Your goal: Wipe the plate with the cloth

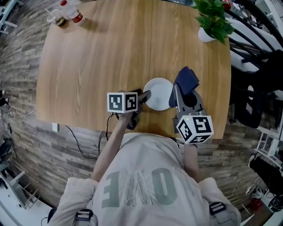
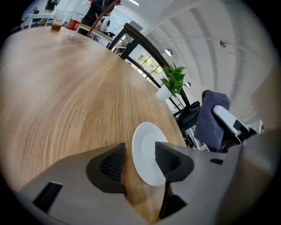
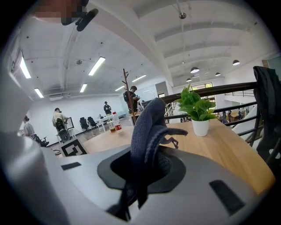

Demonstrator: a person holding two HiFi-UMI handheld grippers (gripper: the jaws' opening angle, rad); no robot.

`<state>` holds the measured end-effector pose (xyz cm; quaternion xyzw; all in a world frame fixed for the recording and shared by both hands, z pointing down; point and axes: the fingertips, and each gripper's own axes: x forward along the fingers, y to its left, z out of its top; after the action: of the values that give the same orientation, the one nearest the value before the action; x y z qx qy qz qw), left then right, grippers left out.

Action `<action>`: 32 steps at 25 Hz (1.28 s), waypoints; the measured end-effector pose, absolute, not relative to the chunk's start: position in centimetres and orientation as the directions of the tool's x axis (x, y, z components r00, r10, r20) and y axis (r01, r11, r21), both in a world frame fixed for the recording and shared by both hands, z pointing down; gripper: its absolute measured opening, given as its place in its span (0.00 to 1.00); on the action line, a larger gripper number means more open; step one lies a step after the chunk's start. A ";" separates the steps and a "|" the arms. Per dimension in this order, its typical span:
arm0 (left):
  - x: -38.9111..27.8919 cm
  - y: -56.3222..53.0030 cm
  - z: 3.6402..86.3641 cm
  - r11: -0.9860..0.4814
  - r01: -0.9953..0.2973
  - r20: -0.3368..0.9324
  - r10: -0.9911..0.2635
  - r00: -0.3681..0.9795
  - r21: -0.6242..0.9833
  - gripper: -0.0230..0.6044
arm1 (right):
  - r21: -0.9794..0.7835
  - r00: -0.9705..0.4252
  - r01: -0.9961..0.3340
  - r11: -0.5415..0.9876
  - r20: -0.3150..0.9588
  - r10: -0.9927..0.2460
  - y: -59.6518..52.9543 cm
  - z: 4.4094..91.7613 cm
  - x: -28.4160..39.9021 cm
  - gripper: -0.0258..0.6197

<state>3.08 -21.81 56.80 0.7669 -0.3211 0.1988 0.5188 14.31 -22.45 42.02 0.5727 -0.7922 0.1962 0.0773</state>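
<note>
Wooden worktop (image 1: 110,53) stretches bare beyond the plate (image 1: 158,93), with 1 potted plant (image 1: 212,22) by its far right edge and 1 bottle (image 1: 73,12) at the far left. The white plate lies near the front edge. Left tongs (image 2: 139,148) are spread at its left rim, pads not pressing it. Right tongs (image 3: 147,167) pinch the dark blue cloth (image 3: 151,127) just beside the plate's right rim.
</note>
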 end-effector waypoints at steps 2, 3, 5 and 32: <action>3.2 -21.7 57.2 -0.262 -0.707 0.651 -0.277 0.707 0.656 0.33 | -0.239 -0.335 -0.935 0.262 0.348 -0.876 -22.3 42.3 14.5 0.13; 3.2 -21.6 57.3 -0.263 -0.712 0.659 -0.271 0.702 0.651 0.29 | -0.249 -0.337 -0.933 0.261 0.346 -0.875 -22.3 42.3 14.6 0.13; 3.2 -21.4 57.7 -0.263 -0.723 0.673 -0.264 0.691 0.639 0.24 | -0.257 -0.340 -0.931 0.260 0.344 -0.875 -22.3 42.4 14.7 0.13; -1.1 -20.5 58.2 -0.189 -0.774 0.697 -0.345 0.629 0.605 0.11 | 0.342 -0.237 -0.491 0.801 0.832 -0.501 -21.6 56.2 11.4 0.13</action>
<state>-1.09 -20.47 58.19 0.7421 -0.3770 0.2086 0.5134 11.40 -21.60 56.23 0.3153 -0.7865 -0.0049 0.5310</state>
